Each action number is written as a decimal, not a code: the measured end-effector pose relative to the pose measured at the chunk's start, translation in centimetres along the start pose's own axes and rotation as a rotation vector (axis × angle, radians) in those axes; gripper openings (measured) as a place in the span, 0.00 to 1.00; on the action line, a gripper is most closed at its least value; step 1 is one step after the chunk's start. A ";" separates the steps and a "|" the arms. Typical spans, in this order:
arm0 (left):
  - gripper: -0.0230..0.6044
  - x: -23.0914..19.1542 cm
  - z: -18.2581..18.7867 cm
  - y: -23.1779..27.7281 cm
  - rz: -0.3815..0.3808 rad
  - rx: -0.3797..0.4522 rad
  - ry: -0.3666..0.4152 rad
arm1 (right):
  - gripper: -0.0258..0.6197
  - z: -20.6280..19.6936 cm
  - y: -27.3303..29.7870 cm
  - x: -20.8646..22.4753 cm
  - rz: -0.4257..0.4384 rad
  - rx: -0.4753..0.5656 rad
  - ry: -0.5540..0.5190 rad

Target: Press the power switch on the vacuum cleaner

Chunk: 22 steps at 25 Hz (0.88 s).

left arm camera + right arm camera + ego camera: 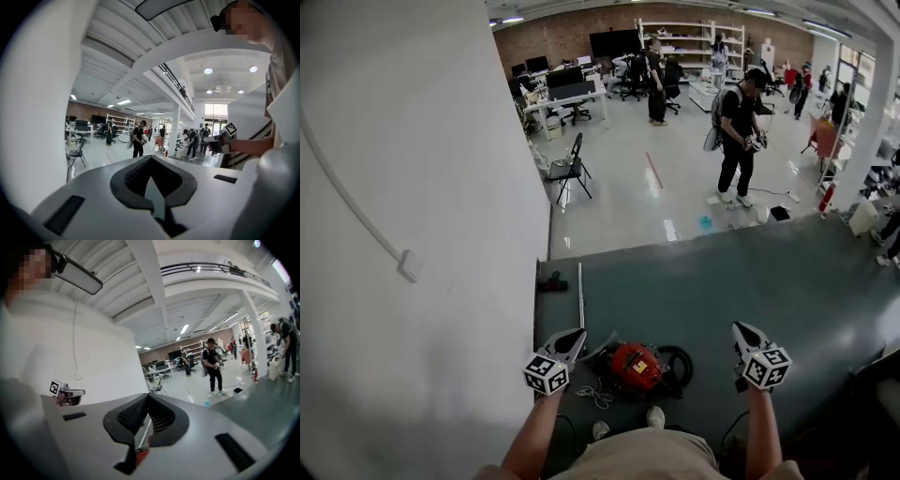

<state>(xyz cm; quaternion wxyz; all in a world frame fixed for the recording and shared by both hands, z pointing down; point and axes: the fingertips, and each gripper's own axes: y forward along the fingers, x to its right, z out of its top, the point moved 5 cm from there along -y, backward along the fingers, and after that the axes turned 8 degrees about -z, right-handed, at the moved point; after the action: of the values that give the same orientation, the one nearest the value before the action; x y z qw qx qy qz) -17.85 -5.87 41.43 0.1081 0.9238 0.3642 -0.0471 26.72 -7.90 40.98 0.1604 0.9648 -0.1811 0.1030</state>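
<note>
the red vacuum cleaner (637,366) sat on the dark floor mat (787,281) at 6 o'clock in the head view, just ahead of the person's shoes. its black hose (678,364) was coiled at its 3 o'clock side and a loose cord (598,396) lay at its 8 o'clock. a metal wand (580,295) lay apart at its 11 o'clock, near the white wall (422,187).

neither gripper was on the machine. the left gripper (578,334) hung at 9 o'clock of the vacuum cleaner and the right gripper (740,329) at 3 o'clock, both lifted clear and aimed out across the room. each one had its jaws closed tip to tip with nothing between them.

judging by that, the press was not in hand at this moment. a closed gripper would have to come down onto the switch, if it had not been pushed already.

the power switch itself was too small to pick out on the red body. whether the machine was running could not be told. both gripper views looked out over the room, and only a sliver of red showed behind the right jaws.
</note>
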 end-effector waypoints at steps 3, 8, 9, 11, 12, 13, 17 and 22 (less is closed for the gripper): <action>0.04 -3.3 -1.9 -2.1 0.075 -0.029 0.015 | 0.06 -2.0 -0.8 2.0 -0.084 0.030 -0.053; 0.04 -8.3 -5.8 -5.6 0.173 -0.087 0.023 | 0.14 -4.6 -1.3 0.4 -0.074 0.079 0.063; 0.04 -8.8 -6.7 -5.7 0.167 -0.095 0.008 | 0.17 -5.1 -1.1 -0.1 -0.076 0.079 0.071; 0.04 -9.1 -8.7 -5.2 0.133 -0.124 -0.030 | 0.21 -6.2 -0.4 -1.2 -0.077 0.064 0.071; 0.05 -9.0 -9.7 -4.7 0.111 -0.140 -0.047 | 0.23 -6.7 0.1 -1.9 -0.071 0.055 0.073; 0.05 -8.7 -10.5 -4.1 0.088 -0.150 -0.060 | 0.24 -7.2 0.7 -2.7 -0.060 0.048 0.076; 0.06 -5.5 -11.0 -0.5 -0.035 -0.131 -0.080 | 0.29 -7.8 2.7 -6.3 0.004 0.030 0.074; 0.10 0.5 -10.2 4.4 -0.215 -0.059 -0.057 | 0.33 -9.6 5.7 -11.4 0.049 0.008 0.074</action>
<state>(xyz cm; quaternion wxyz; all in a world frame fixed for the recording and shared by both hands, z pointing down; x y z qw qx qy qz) -14.39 -6.29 52.00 0.1399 0.8740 0.4594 -0.0741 12.73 -6.01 48.50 0.1607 0.9562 -0.1982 0.1433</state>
